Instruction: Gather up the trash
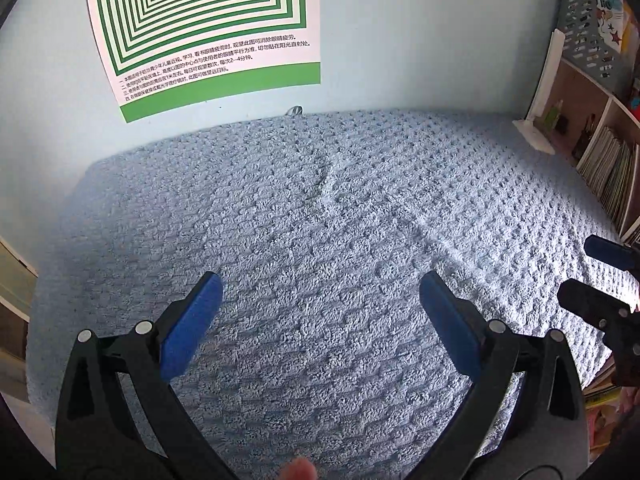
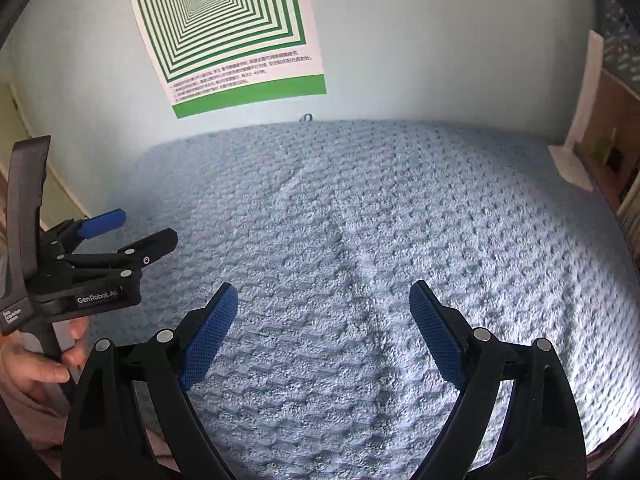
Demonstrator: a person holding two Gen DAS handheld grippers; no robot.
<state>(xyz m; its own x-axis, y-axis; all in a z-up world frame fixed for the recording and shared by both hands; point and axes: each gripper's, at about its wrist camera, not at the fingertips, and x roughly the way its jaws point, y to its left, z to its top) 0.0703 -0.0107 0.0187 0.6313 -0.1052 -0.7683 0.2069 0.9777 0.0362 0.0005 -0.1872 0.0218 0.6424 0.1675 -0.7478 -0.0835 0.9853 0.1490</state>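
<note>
Left wrist view: the left gripper (image 1: 320, 292) hangs over a blue textured blanket (image 1: 340, 220) with its blue-padded fingers (image 1: 192, 328) spread wide and nothing between them — a ready stance, I judge, for taking whatever comes next. The blanket covers a flat surface pushed up against a pale wall, and it bears only a few soft creases. No trash shows anywhere on it, so the thing to collect is either out of frame or already gone; I cannot tell which. A green-and-white eye-relief poster (image 1: 200, 28) is stuck to the wall above the far edge. To the right stands a white bookshelf (image 1: 600, 140) holding upright books and small items. At the right margin the right gripper (image 1: 600, 276) pokes in, close alongside.

Right wrist view: the right gripper (image 2: 324, 308) points down at the same blanket (image 2: 400, 208), its meshed blue pads (image 2: 208, 340) wide apart and empty. Again the blanket is bare of any wrapper or scrap. At the left the left gripper (image 2: 132, 228) is seen side-on, its fingers apart, with a hand (image 2: 36, 364) wrapped round its handle below — the grip sits low, leaving the jaws free to work. The poster (image 2: 228, 28) hangs on the wall ahead, and a white shelf end (image 2: 576, 148) marks the right edge. Both tools look parked side by side rather than aimed at a target.
</note>
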